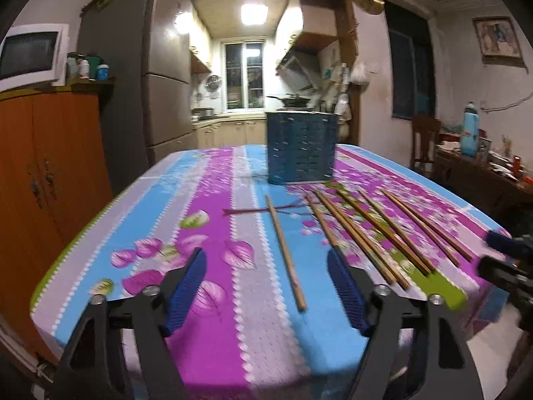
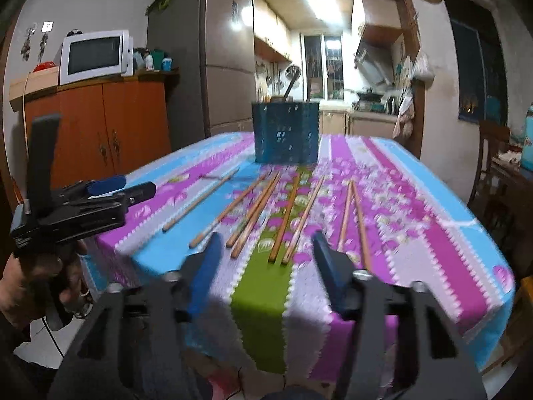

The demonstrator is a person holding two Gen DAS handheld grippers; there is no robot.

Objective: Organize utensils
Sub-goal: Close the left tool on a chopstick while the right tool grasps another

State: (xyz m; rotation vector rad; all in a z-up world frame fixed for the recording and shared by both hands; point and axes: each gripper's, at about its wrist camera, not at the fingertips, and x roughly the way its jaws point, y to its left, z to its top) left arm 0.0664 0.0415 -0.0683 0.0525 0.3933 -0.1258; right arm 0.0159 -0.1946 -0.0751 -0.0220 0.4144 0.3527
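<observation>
Several wooden chopsticks (image 1: 373, 230) lie side by side on the flowered tablecloth (image 1: 213, 333), also in the right wrist view (image 2: 286, 213). One chopstick (image 1: 285, 251) lies apart to the left of the row, and shows in the right wrist view (image 2: 200, 200) too. A blue perforated utensil holder (image 1: 301, 146) stands upright at the far end, with a ladle in it in the right wrist view (image 2: 285, 135). My left gripper (image 1: 266, 286) is open and empty above the near edge, the lone chopstick between its fingers. My right gripper (image 2: 266, 263) is open and empty before the row.
An orange cabinet (image 1: 40, 173) with a microwave (image 1: 30, 53) stands left of the table. A fridge (image 1: 156, 76) is behind it. A dark side table (image 1: 483, 170) with a blue bottle (image 1: 470, 128) is at the right. The left gripper also shows in the right wrist view (image 2: 110, 186).
</observation>
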